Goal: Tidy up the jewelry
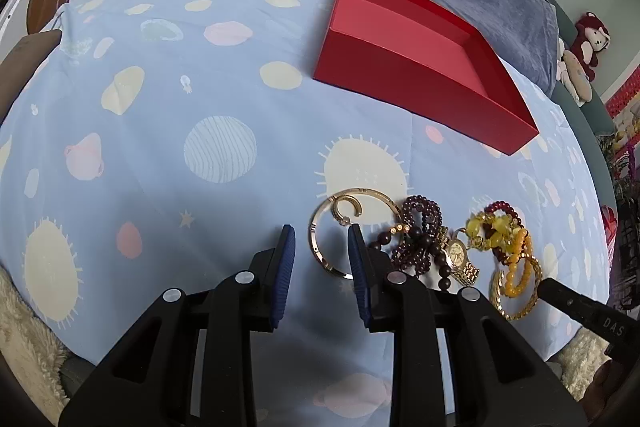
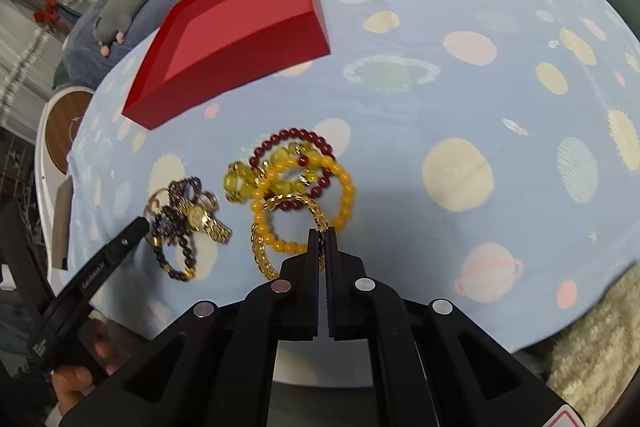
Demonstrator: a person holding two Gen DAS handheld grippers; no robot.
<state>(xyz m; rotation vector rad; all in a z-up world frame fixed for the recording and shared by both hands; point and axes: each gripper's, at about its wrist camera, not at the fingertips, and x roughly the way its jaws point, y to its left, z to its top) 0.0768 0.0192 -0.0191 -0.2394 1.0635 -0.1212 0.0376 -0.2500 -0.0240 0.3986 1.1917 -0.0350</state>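
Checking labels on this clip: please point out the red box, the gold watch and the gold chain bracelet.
red box [image 1: 404,83], left wrist view, on its near outer wall.
gold watch [image 1: 456,253], left wrist view, on the dial.
gold chain bracelet [image 2: 262,253], right wrist view, on its left arc.

White capital letters "DAS" stand on the black arm of the right gripper [image 1: 592,311], where it enters the left wrist view at the lower right edge. In the right wrist view, small pale lettering runs along the black arm of the left gripper [image 2: 90,281]; it is blurred and cannot be read with certainty. A red-edged warning sticker [image 2: 566,420] at the bottom right corner of that view is cut off, its content unreadable.
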